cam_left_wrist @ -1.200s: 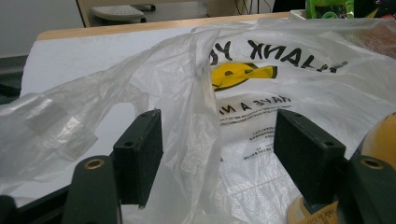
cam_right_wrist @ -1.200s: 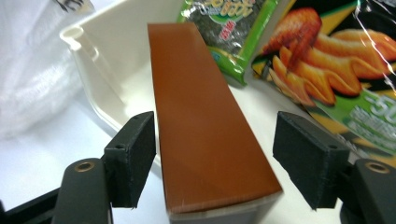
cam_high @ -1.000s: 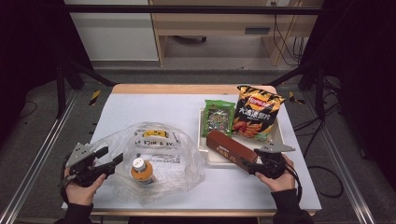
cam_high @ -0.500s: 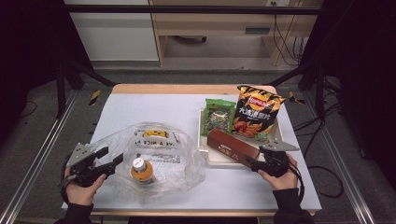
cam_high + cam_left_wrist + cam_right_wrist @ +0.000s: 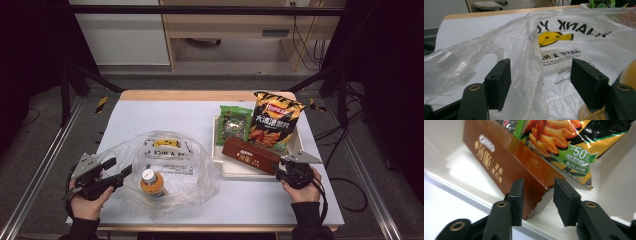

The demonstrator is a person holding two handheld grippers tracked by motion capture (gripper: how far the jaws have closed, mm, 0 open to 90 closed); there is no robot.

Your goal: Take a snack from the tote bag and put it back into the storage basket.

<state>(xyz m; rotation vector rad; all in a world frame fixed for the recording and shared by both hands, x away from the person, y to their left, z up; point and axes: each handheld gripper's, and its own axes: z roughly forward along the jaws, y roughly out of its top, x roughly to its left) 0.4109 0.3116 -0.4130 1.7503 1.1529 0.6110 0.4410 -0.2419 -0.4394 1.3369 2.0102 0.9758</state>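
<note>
Two grippers are in your hands at the near edge of the white surface (image 5: 165, 112). Your left gripper (image 5: 117, 170) sits at the left edge of the clear plastic bag (image 5: 165, 165), and in the left gripper view its fingers (image 5: 499, 80) stand wide apart, with a raised fold of the bag's thin film between them. The film brushes the left pad; the other pad is clear of it. The bag lies crumpled and flat on the surface, printed side up, with a yellow smiley mark and black lettering. A small bottle (image 5: 150, 181) with a white cap and an orange body lies inside it, just beside your left gripper.

Your right gripper (image 5: 277, 169) is at the near right corner of the white tray (image 5: 220, 165). Its fingers (image 5: 517, 197) are open and straddle the near end of the brown box (image 5: 250, 155), one pad on each side of the box's torn end flap. In the right gripper view the left pad looks pressed against the box's side, while a small gap shows at the other pad, so the box is not clamped. The box lies slanted across the front of the tray. Behind it a chip bag (image 5: 272, 122) leans over the tray's far side, and a green packet (image 5: 235, 125) lies just to its left.
</note>
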